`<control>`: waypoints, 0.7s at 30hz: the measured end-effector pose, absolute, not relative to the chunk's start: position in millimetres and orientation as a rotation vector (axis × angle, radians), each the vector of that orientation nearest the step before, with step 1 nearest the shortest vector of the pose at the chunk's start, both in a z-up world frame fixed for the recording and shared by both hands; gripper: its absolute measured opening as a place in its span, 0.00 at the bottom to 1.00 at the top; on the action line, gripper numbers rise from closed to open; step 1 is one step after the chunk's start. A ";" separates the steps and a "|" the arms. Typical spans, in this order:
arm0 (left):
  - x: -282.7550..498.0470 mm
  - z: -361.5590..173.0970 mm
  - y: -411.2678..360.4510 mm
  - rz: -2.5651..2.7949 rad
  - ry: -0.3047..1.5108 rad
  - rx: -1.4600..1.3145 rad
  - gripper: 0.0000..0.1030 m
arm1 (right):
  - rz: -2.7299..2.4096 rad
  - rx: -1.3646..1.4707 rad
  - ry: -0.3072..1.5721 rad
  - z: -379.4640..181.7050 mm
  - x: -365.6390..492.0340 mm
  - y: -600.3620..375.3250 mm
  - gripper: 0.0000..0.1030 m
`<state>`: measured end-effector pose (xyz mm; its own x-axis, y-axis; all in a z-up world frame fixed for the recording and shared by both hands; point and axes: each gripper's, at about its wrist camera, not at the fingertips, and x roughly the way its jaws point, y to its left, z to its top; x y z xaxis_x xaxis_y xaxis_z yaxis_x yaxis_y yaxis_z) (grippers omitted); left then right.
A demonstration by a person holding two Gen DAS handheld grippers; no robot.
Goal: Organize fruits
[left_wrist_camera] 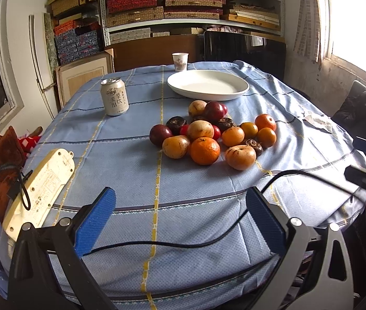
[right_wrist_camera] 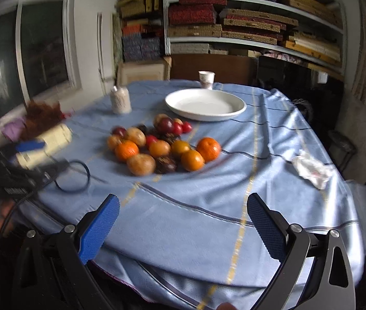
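Observation:
A pile of mixed fruit [left_wrist_camera: 208,134] lies on the blue checked tablecloth: oranges, tan-brown fruits, dark red plums, small red tomatoes and dark brown pieces. It shows in the right wrist view too [right_wrist_camera: 162,149]. An empty white plate [left_wrist_camera: 208,84] [right_wrist_camera: 205,104] stands just behind the pile. My left gripper [left_wrist_camera: 181,199] is open and empty above the near table edge, well short of the fruit. My right gripper [right_wrist_camera: 183,204] is open and empty, also near the front edge. The right wrist view is motion-blurred.
A drink can [left_wrist_camera: 114,97] [right_wrist_camera: 120,100] stands at the left back, a paper cup [left_wrist_camera: 180,61] [right_wrist_camera: 206,78] behind the plate. A cream power strip [left_wrist_camera: 40,188] lies at the left edge, a black cable [left_wrist_camera: 208,240] crosses the front, crumpled paper [right_wrist_camera: 312,169] lies right.

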<state>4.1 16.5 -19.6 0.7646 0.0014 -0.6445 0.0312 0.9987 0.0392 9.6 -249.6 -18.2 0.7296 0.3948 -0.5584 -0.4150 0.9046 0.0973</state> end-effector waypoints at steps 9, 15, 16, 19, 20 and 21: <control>28.4 -29.2 42.3 -0.005 0.708 0.057 0.96 | 0.478 0.055 0.711 -37.5 48.6 -243.9 0.97; 52.9 -25.0 64.0 -0.031 0.689 0.032 0.96 | 0.561 0.039 0.732 -41.1 67.5 -210.8 0.76; 56.2 -24.5 67.8 -0.033 0.681 0.033 0.96 | 0.567 -0.006 0.730 -41.8 70.6 -199.1 0.74; 62.0 -25.2 74.1 -0.044 0.670 0.035 0.96 | 0.595 -0.106 0.722 -42.6 78.2 -172.7 0.62; 63.2 -26.1 76.8 -0.047 0.668 0.033 0.96 | 0.614 -0.145 0.727 -43.9 82.6 -162.1 0.58; 64.8 -26.8 78.5 -0.048 0.669 0.031 0.96 | 0.628 -0.162 0.734 -44.4 85.5 -156.4 0.51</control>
<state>64.8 78.5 -26.8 0.7836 -0.0347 -0.6203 0.0549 0.9984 0.0135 85.5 -156.4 -44.4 0.5694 0.4773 -0.6693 -0.5873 0.8059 0.0751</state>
